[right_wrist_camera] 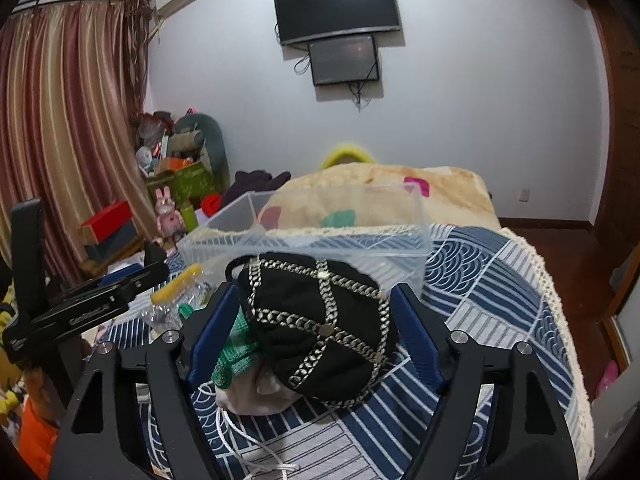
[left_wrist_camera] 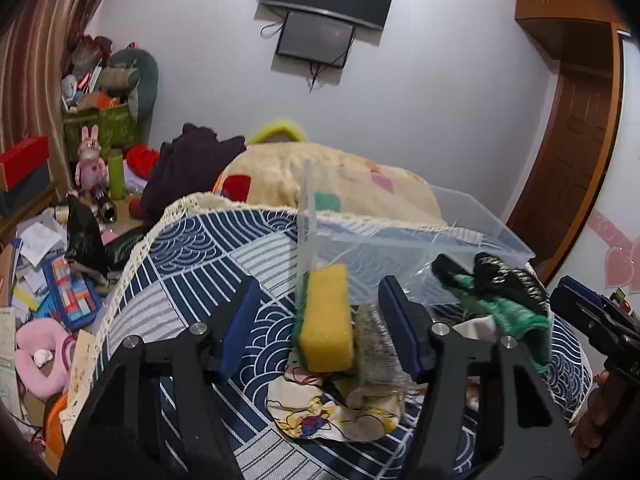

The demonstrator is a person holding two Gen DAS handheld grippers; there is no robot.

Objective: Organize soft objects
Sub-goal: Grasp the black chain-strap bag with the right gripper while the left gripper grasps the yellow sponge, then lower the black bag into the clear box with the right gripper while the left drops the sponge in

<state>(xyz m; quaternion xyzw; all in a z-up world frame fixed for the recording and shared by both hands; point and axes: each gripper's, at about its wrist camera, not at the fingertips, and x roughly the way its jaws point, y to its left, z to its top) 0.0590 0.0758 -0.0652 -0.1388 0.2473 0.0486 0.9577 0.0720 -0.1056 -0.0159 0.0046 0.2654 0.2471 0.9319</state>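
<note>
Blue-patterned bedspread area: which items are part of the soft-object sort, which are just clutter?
Job items:
- yellow sponge
- black cap with chain trim
- green knit cloth
- cartoon-print cloth
- clear plastic bin

Clutter:
- wall screens
- pink rabbit toy
- green bottle
- red box

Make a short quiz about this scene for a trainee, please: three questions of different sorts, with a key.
1. True or false: the yellow sponge lies inside the clear bin.
2. What sits between the fingers of the right gripper? A) black cap with chain trim; B) pink rabbit toy; C) red box.
3. How many dark screens hang on the wall?
Key: 1 false, it is outside, in front of the bin's corner; 2 A; 3 two.
</note>
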